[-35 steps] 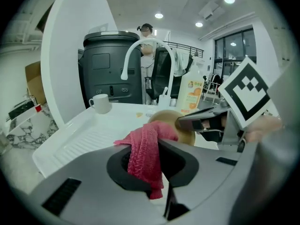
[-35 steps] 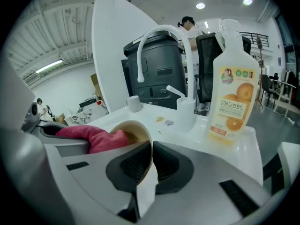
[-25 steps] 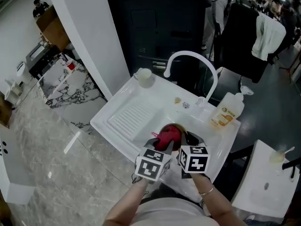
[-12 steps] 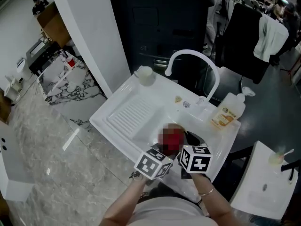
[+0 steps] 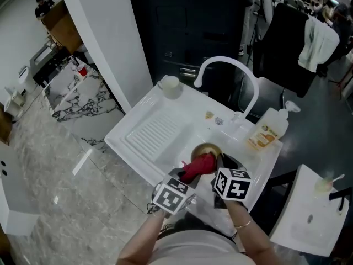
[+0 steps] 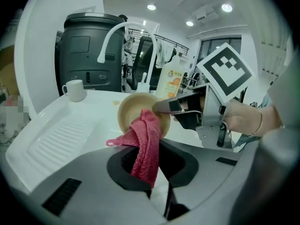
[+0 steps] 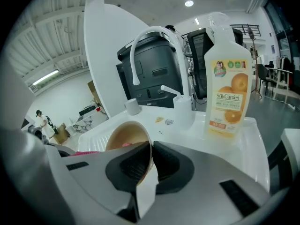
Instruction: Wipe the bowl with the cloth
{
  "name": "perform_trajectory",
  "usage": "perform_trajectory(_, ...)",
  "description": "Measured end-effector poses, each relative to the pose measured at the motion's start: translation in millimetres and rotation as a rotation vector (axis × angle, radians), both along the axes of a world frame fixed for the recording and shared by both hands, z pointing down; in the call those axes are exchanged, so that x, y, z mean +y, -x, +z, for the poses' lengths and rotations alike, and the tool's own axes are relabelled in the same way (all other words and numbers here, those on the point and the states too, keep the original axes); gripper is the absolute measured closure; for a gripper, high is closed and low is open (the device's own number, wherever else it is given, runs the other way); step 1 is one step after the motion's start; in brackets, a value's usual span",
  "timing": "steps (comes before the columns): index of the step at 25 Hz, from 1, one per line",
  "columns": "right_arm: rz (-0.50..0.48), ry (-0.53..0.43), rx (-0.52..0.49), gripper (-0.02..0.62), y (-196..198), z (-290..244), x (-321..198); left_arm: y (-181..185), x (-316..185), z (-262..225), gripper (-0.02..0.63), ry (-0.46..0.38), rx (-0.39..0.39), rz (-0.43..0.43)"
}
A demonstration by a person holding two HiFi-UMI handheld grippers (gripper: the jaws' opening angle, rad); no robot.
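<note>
A tan bowl (image 5: 207, 149) is held tilted over the white sink (image 5: 165, 117). My right gripper (image 5: 222, 163) is shut on its rim; its jaws have eased slightly wider, with the rim still between them. In the right gripper view the bowl (image 7: 125, 137) fills the gap at the right gripper (image 7: 151, 149). A red cloth (image 5: 197, 167) hangs from the bowl's near edge, and my left gripper (image 5: 185, 176) is shut on it. In the left gripper view the cloth (image 6: 147, 142) runs from the bowl (image 6: 133, 110) down into the left gripper (image 6: 152, 163).
A white arched faucet (image 5: 227, 70) stands behind the basin. An orange soap bottle (image 5: 266, 130) sits at the sink's right corner and a white cup (image 5: 170, 86) at its far left corner. The ribbed drainboard (image 5: 151, 134) lies left. A black bin stands behind.
My left gripper has drawn down and back toward me with the cloth. The cloth no longer covers the bowl, whose rim and inside now show. The right gripper has stayed put.
</note>
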State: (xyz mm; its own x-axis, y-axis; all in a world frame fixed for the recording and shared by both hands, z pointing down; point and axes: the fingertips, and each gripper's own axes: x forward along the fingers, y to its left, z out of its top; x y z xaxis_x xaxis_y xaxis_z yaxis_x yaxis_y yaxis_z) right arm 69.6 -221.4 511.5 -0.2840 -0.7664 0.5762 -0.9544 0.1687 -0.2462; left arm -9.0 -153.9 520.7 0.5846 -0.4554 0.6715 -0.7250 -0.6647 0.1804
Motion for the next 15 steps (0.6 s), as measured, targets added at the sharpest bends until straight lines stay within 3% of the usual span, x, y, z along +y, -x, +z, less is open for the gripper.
perform_trajectory(10,0.007,0.057,0.0,0.574,0.3,17.8,2.7,49.4,-15.0,-5.0,0.548,-0.057,-0.054,-0.138)
perform_trajectory(15,-0.003,0.088,0.008,0.574,5.4,28.8,4.8,67.4,-24.2,-17.0,0.548,-0.108,-0.042,-0.208)
